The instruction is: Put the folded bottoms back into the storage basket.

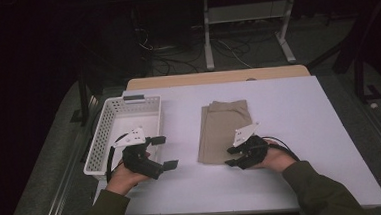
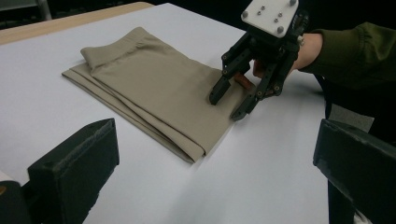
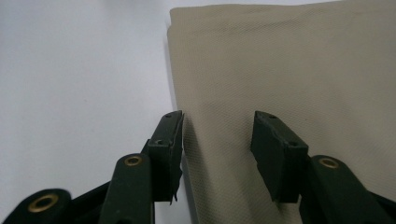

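Observation:
A folded tan cloth lies flat in the middle of the white table. My right gripper rests at the cloth's near corner, tips down. Its jaws stand partly apart, one at the cloth's side edge and the other over the fabric, and the cloth between them lies flat and unpinched. My left gripper hovers to the left of the cloth, beside the basket, wide open with nothing in it.
A white perforated basket stands at the table's left edge, close to my left hand. A wooden tabletop butts against the far edge. Beyond it are metal table legs and cables on the floor.

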Demonstrator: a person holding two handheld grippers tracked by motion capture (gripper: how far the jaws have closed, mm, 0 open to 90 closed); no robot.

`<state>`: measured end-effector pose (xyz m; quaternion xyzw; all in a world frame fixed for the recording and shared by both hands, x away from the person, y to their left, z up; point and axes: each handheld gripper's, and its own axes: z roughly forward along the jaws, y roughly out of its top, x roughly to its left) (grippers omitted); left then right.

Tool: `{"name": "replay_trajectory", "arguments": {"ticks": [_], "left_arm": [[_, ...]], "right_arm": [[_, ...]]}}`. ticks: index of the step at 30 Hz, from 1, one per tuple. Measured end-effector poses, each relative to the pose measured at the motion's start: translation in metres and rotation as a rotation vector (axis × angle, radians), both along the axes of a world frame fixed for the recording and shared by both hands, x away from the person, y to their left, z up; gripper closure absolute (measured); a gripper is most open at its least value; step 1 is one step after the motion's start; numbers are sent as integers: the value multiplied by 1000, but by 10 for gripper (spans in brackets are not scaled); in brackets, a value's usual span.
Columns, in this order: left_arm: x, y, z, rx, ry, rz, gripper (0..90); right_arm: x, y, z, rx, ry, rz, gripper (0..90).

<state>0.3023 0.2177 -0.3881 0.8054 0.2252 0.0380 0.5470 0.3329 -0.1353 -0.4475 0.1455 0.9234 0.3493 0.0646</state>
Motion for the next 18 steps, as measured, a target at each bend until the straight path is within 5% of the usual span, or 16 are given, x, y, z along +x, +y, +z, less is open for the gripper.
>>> {"name": "replay_trajectory", "arguments": {"ticks": [7, 12, 18], "left_arm": [[0, 0, 0, 0, 0, -1, 0], [0, 0, 0, 0, 0, -1, 0], [0, 0, 0, -1, 1, 0, 0]], "right_arm": [[-6, 3, -2, -40, -89, 26, 572], [-3, 2, -1, -49, -117, 12, 720], [1, 0, 0, -23, -82, 0, 787]]}}
